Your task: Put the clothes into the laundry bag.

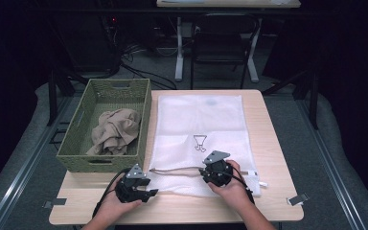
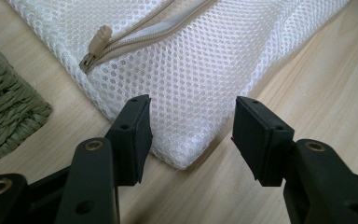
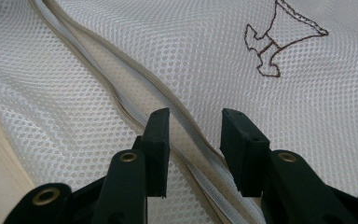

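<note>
Lining up on the white mesh laundry bag [image 1: 199, 139], both claws set to grab, nothing gripped yet. Step in hand looks like getting hold of the bag at its zipper end, likely to open it for the beige garment [image 1: 115, 130]. Nearest the person: left gripper [image 1: 149, 192] at the table's [image 1: 268, 211] front edge, jaws parted, bag's near corner [image 2: 182, 161] lying between them, pads not pressing. Zipper pull [image 2: 99, 39] sits just beyond, at the closed end of the zipper [image 2: 163, 25]. Right gripper [image 3: 193, 123] on top of the bag, jaws apart and straddling the zipper line [image 3: 168, 100], released, no pinch visible. Next move probably calls for the left to clamp the corner as an anchor while the right goes for the pull; mesh is floppy, needs a firm pinch. Farther out: embroidered mark [image 3: 279, 39] mid-bag. Far left: green woven basket [image 1: 76, 143] beside the bag, garment crumpled inside.
</note>
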Demonstrator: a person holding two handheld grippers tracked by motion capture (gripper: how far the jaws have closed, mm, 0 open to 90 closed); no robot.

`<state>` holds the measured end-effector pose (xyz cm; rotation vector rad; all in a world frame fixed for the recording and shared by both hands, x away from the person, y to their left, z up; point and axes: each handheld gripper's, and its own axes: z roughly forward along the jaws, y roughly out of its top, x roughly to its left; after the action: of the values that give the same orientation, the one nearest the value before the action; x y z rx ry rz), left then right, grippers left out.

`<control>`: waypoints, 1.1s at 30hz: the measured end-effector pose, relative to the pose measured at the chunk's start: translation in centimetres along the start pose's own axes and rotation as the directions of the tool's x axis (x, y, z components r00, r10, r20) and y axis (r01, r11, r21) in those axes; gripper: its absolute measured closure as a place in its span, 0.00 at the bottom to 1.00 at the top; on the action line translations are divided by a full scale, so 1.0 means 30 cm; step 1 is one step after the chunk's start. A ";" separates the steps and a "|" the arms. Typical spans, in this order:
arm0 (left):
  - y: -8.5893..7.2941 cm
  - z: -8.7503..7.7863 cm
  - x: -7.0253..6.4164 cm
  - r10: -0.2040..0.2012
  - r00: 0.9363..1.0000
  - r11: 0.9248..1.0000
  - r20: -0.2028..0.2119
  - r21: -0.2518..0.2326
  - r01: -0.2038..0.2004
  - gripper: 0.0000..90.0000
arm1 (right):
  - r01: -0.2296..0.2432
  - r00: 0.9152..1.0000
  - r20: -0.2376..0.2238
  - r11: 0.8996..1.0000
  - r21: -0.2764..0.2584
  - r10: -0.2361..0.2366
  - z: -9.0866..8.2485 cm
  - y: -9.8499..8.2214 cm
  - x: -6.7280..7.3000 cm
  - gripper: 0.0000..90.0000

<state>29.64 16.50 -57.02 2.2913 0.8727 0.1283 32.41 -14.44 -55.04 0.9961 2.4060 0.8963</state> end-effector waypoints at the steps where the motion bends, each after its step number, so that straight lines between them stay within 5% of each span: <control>1: 0.000 0.000 -0.001 -0.002 1.000 1.000 0.000 -0.001 0.002 0.52 | 0.004 1.000 -0.001 1.000 0.007 -0.004 0.006 0.002 0.001 0.69; 11: -0.003 0.001 -0.005 0.017 1.000 1.000 -0.015 -0.003 -0.017 0.52 | 0.017 1.000 0.008 1.000 0.022 -0.018 0.027 -0.002 0.001 0.69; 33: -0.009 0.002 -0.008 0.014 1.000 1.000 -0.016 -0.013 -0.014 0.52 | 0.022 0.999 0.028 1.000 0.014 -0.022 0.048 -0.023 -0.007 0.85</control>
<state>29.33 16.47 -57.19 2.2876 0.8623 0.1583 33.02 -14.39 -56.52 0.9790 2.3976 0.8540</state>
